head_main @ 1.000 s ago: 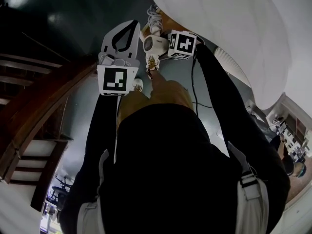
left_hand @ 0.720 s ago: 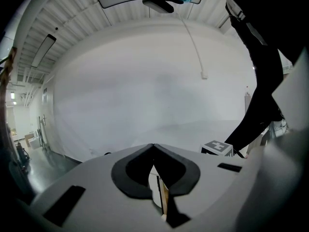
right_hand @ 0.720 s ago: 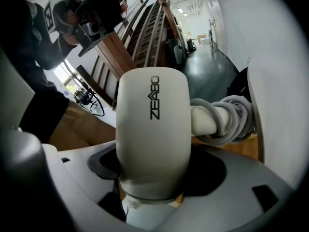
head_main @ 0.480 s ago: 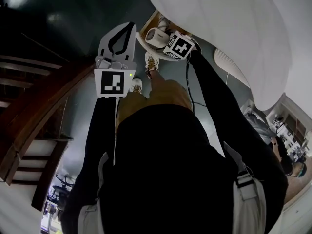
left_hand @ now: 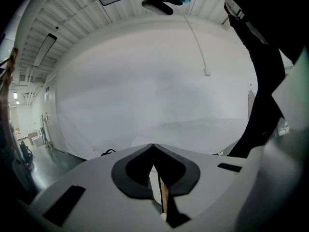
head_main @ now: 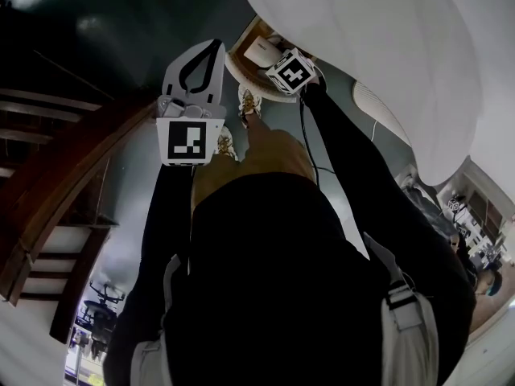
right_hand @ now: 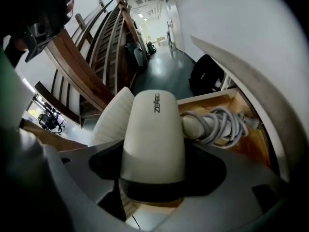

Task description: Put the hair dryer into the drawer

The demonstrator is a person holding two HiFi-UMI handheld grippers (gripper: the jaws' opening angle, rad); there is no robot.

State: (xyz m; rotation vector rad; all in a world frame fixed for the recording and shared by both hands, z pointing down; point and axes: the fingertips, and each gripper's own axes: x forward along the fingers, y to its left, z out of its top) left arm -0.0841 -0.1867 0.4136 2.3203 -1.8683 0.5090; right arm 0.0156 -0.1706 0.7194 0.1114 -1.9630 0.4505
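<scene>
A person in dark sleeves (head_main: 354,167) works two tools at an open drawer: the left hand-held gripper (left_hand: 153,147), nearest the body, is clenched tip to tip on nothing and points up and away from the job, while the right hand-held gripper (right_hand: 154,178) grasps the cream hair dryer (right_hand: 153,134) by its barrel. The hair dryer hangs at the mouth of the wooden drawer (right_hand: 246,146), nose pointing outward, and its grey cord (right_hand: 219,122) lies coiled inside the drawer just beside it; whether the body touches the drawer bottom cannot be told. Above the drawer curves the broad white counter (head_main: 386,55). Beyond, a dark glossy floor (head_main: 129,22) runs past a wooden staircase (right_hand: 91,62)
</scene>
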